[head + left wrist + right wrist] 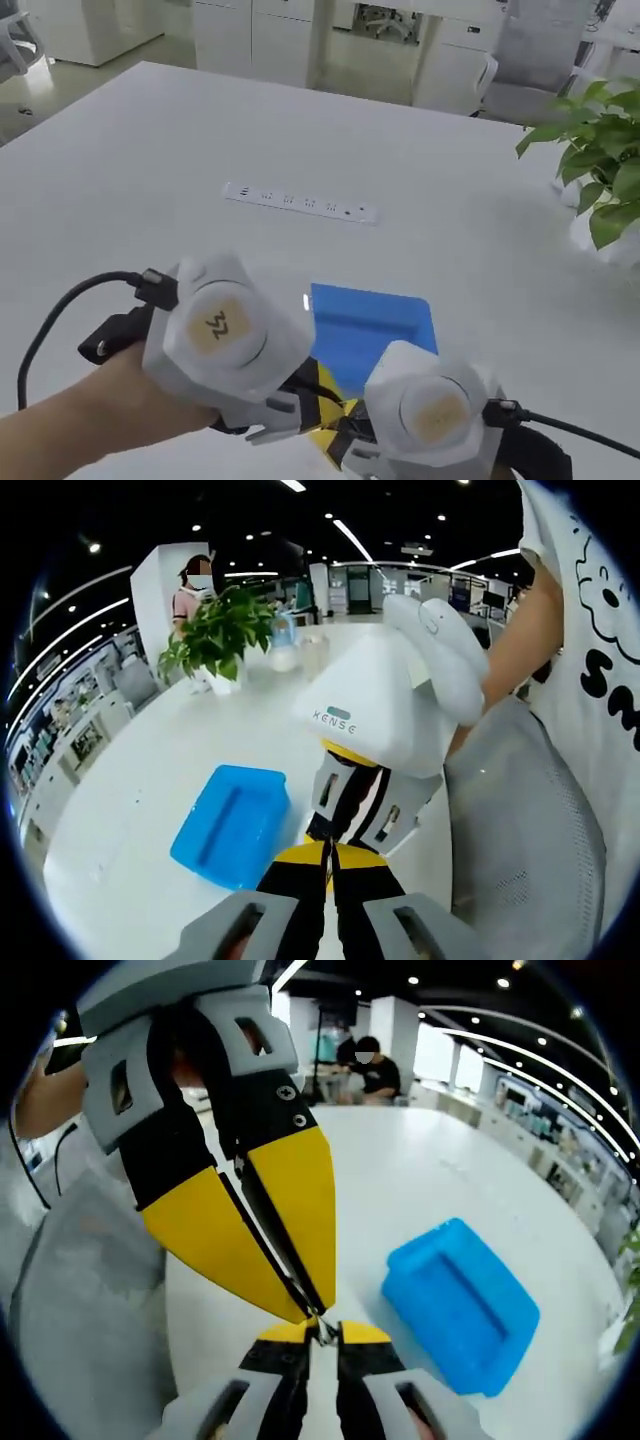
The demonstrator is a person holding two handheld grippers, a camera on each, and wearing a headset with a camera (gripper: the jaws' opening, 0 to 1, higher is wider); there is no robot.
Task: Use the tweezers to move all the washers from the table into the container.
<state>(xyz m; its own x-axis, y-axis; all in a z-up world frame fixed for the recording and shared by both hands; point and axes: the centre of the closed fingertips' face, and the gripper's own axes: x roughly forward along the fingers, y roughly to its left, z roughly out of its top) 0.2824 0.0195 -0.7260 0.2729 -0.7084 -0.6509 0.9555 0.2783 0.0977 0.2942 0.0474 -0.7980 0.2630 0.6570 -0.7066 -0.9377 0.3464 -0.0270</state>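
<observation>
Blue plastic container (400,300) – rectangular, rounded corners, a smooth raised rim around a shallow recessed well – sits open side up on the white matte worktop (150,150), just beyond the two tongs.

Left tongs (312,1310): black jaws with glossy yellow wedge-shaped ends, grey slotted brackets behind them. In the right gripper view the two wedges press in on a thin dark flat strip, the tweezers (283,1250), which runs down between them to a small metallic tip. Jaws narrow, clamped on the tweezers.

Right tongs (322,1345): same black and yellow build. Its tips meet the tweezers' metallic end with only a slim slit between the jaws; whether they actually pinch the tip I cannot tell.

In the head view both tongs are held low over the near edge of the worktop, tip to tip, their white faceted housings facing up, each with a round tan disc. A hand (140,400) grips the left one, and a black cable (60,310) loops away from it.

Farther back a flat white power strip (300,204) lies on the worktop, well apart from the container. A leafy green plant (600,140) stands at the right edge. The left gripper view also takes in a grey mesh chair back (520,830).
</observation>
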